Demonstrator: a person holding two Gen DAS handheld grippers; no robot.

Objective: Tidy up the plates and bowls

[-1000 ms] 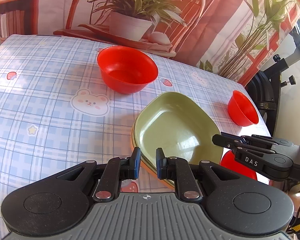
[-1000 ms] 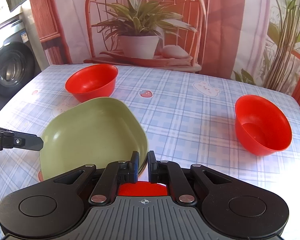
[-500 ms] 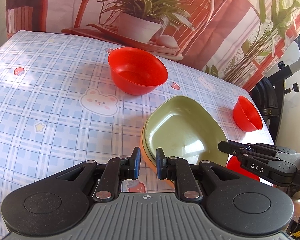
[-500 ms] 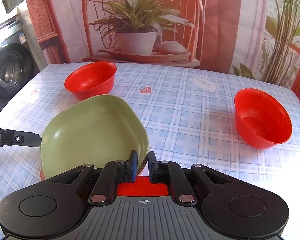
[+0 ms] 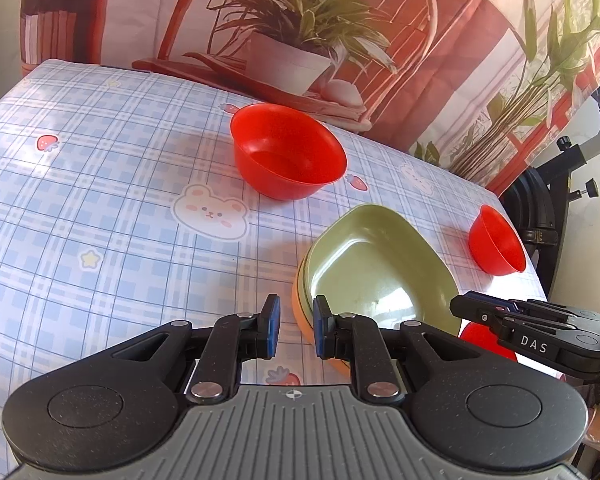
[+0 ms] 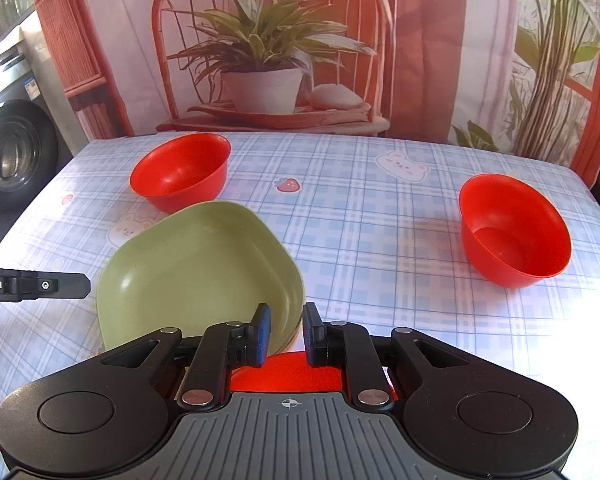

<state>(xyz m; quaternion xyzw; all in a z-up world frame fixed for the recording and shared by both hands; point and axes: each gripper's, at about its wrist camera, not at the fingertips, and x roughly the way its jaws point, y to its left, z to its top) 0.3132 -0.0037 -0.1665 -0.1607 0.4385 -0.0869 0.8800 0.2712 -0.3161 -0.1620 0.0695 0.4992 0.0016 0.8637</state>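
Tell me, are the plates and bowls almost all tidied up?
Partly. The green plate already sits stacked on an orange plate. Both grippers, left and right, are open and hold nothing. Still loose: the far red bowl, the right red bowl, and a red dish under the right gripper.

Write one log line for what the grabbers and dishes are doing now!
left gripper: open, empty | right gripper: open, empty | green plate: stacked on orange plate | red bowls: apart

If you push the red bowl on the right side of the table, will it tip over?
The round red plastic bowl probably slides rather than tips: it looks low and wide. Its glossy walls may be slippery. It is empty, so likely light on the checked tablecloth.
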